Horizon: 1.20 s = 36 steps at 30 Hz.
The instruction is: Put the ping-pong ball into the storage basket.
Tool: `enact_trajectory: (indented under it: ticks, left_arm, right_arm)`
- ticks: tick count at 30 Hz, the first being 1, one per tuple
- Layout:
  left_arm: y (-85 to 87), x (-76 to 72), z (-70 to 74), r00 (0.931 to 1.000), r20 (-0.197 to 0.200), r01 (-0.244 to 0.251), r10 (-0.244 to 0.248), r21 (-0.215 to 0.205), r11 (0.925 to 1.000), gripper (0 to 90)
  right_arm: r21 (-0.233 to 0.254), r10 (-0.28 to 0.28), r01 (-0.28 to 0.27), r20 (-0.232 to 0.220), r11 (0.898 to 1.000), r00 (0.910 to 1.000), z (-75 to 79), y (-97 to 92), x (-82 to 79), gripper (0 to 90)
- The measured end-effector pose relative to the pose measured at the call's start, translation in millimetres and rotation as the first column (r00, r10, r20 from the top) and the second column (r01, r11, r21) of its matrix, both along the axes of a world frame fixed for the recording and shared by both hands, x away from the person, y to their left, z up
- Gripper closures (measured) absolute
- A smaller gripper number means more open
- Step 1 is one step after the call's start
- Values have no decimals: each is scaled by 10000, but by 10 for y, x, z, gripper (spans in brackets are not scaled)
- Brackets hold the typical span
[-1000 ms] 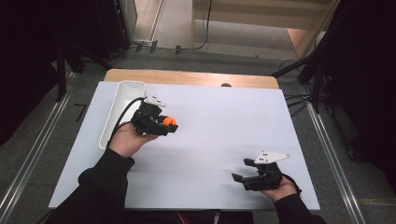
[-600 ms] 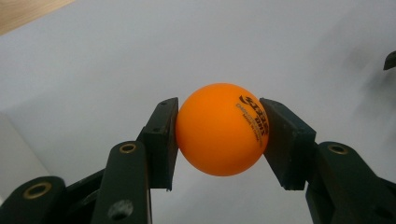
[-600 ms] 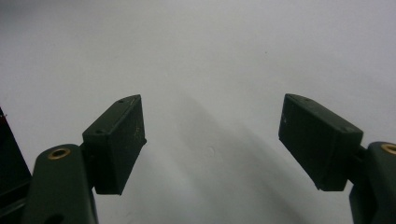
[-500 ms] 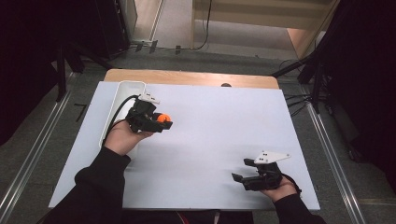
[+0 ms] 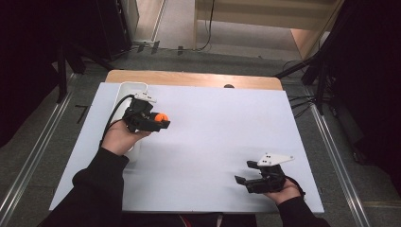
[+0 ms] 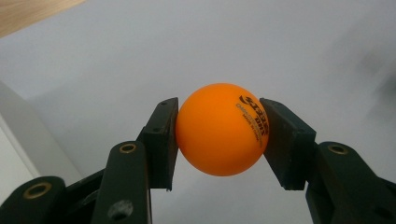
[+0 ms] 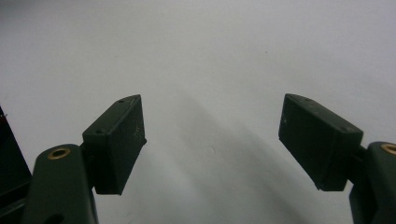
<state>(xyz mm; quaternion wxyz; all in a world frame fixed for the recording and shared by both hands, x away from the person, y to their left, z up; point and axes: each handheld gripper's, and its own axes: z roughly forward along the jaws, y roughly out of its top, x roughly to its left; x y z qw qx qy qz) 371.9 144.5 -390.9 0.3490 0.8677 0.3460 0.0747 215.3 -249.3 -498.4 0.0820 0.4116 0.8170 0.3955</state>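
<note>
High view: left gripper pinching an orange ball at far left beside a white tray, right gripper near right, jaws spread, left gripper view: ball clamped between both pads, right gripper view: jaws wide apart over white table

I count one orange ball, one white tray at upper left of the high view, two grippers, and one white table.
</note>
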Motion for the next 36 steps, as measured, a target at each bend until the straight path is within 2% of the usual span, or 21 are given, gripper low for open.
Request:
enact_trajectory:
  ticks: [7,19,36]
  left_arm:
    - [103,34,38,9997,35,-257,257,-119,9996,502]
    - [208,83,31,9979,70,-641,641,-54,9979,502]
    - [378,161,17,9869,168,-1608,1607,73,9870,502]
  right_arm:
    - [-4,10,-10,-3,10000,10000,-1,1,1,215]
    - [-23,3,-3,-6,10000,10000,-1,-1,2,215]
    - [-3,-29,29,-8,10000,10000,-3,-2,2,215]
